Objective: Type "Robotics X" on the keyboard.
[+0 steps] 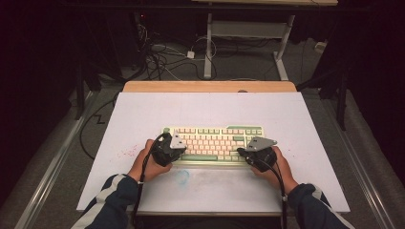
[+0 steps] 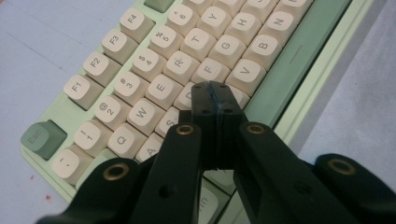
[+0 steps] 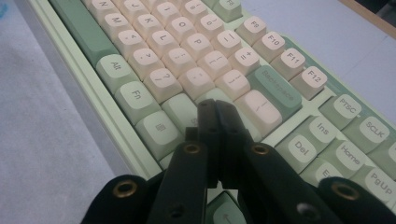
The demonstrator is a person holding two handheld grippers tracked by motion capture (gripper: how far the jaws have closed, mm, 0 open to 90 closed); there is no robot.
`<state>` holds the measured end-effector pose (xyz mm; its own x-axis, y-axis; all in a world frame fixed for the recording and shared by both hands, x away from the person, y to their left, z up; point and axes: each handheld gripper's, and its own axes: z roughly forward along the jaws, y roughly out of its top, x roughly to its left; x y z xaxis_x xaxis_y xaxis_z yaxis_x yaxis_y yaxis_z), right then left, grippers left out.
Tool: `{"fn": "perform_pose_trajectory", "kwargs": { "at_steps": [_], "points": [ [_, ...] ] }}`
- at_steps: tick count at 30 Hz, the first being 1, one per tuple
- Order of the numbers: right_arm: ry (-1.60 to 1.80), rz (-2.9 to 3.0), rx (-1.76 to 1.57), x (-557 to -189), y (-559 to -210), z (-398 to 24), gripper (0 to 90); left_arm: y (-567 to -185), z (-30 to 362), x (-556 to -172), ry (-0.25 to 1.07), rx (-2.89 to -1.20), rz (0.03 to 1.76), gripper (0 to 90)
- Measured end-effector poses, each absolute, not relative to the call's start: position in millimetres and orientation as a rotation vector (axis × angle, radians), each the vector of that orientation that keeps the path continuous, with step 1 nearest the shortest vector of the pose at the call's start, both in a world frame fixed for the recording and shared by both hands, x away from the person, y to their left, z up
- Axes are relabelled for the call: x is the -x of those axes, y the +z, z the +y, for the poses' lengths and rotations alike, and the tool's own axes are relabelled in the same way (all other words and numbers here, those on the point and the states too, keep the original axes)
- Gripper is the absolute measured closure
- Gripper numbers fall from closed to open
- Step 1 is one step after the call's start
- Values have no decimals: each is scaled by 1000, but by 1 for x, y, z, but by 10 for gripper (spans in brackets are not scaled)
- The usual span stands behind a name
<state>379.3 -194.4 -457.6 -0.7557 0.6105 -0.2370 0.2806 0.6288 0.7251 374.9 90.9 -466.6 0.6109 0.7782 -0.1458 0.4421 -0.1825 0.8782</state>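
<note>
Keyboard (image 1: 213,144), a pale green plastic slab with rounded cream and sage keycaps, is lying flat on the white surface (image 1: 143,119), its long axis running left to right. Left hand-held gripper (image 2: 215,91) and right hand-held gripper (image 3: 215,108) are hovering over opposite ends, black jaws pressed together, gripping nothing.

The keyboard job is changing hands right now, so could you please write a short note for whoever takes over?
Left gripper: shut, empty, tip over the D and C keys at the left half of the keyboard.
Right gripper: shut, empty, tip over the keys beside Backspace at the right half.
The keyboard lies flat at the middle of the white table, near the person's edge.
Done: both grippers in typing position.
Left: press the keys; whether either tip touches one already I cannot tell.
</note>
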Motion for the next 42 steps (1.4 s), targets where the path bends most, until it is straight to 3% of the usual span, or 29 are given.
{"fn": "perform_pose_trajectory", "kwargs": {
  "at_steps": [30,37,42],
  "points": [
    [945,2382,-697,-379,-458,-194,900,-466,91,-373,450,-1817,967,864],
    [935,2386,-687,-379,-457,-194,900,-460,93,-371,475,-1798,948,831],
    [934,2385,-686,-379,-457,-193,900,-457,95,-372,517,-1757,950,737]
  ]
}}
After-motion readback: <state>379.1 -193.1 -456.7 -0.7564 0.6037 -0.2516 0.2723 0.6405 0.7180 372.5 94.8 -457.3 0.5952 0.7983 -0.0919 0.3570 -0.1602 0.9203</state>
